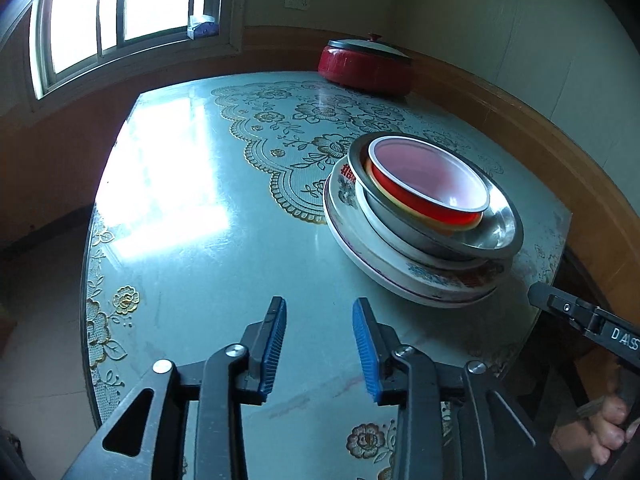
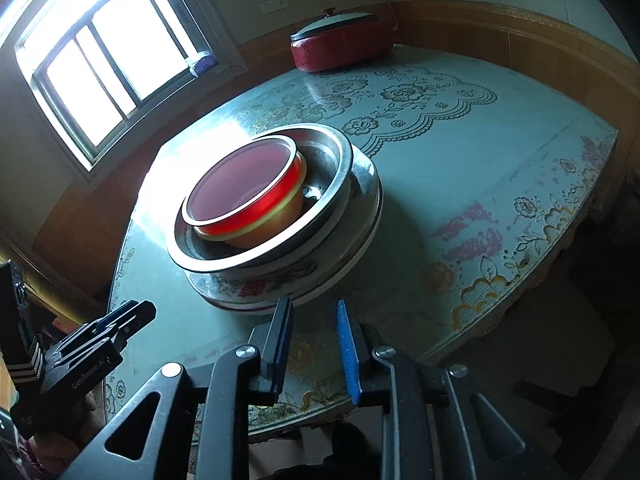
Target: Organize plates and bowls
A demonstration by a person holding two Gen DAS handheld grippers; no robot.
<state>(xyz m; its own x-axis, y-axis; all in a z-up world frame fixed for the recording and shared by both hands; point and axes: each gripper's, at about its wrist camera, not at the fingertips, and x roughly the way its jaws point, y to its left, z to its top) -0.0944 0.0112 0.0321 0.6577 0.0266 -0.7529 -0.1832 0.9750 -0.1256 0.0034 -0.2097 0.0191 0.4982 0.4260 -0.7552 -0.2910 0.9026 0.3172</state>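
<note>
1. Round table (image 1: 192,240) under a flowered, lace-patterned cover, pushed against a wood-panelled wall; bright window (image 1: 120,4) at 11 o'clock.
2. Left gripper (image 1: 320,344) at 6 o'clock over bare tabletop, blue pads apart, nothing between them.
3. Stack at 2 o'clock from that gripper: flowered plates (image 1: 400,276) at the bottom, steel bowl (image 1: 492,232) on them, red bowl (image 1: 432,188) nested inside on a yellow one.
4. Red lidded pot (image 1: 366,66) at 12 o'clock, against the wall, well apart from the stack.
5. Right gripper (image 2: 314,336) just short of the plates' near rim, pads parted, empty.
</note>
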